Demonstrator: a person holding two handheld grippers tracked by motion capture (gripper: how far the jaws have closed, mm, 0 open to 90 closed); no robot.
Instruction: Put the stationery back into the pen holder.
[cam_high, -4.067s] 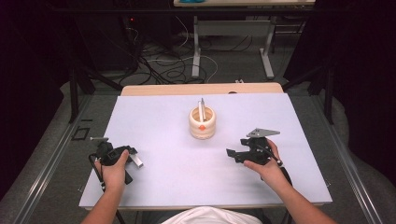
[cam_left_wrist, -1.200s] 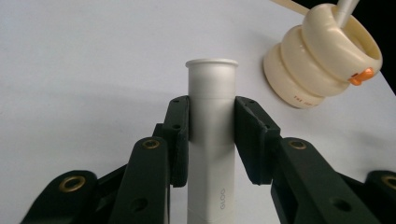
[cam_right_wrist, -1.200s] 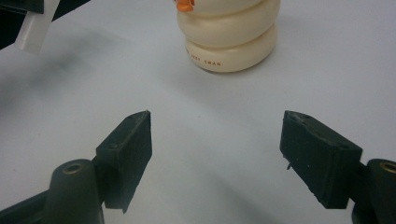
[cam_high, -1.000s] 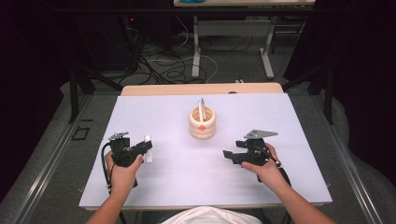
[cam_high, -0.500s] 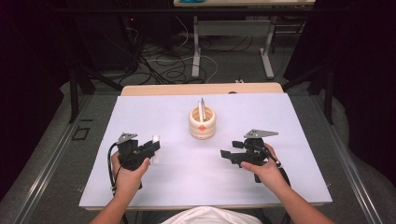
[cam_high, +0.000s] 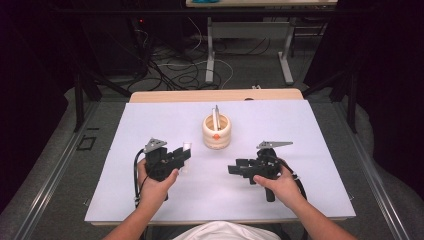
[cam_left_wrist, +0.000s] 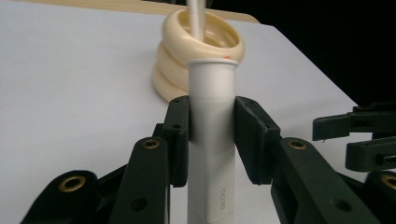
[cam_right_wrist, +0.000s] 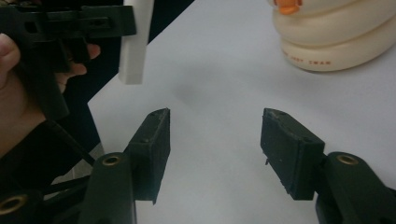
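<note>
My left gripper (cam_left_wrist: 211, 135) clamps a white tube (cam_left_wrist: 211, 140) marked "GLOO", lifted just short of the cream ring holder (cam_high: 217, 131) mid-table. Right gripper (cam_right_wrist: 215, 149) jaws spread, empty. Bare white table (cam_high: 310, 125) all round, edges far off.

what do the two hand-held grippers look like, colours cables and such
Both are black. The left hand-held gripper and right hand-held gripper each carry a grey three-cornered plate on top and trail a black cable. Their jaws are flat black blocks on arms with brass-coloured rivets. The forearms are bare, with no sleeves.
</note>
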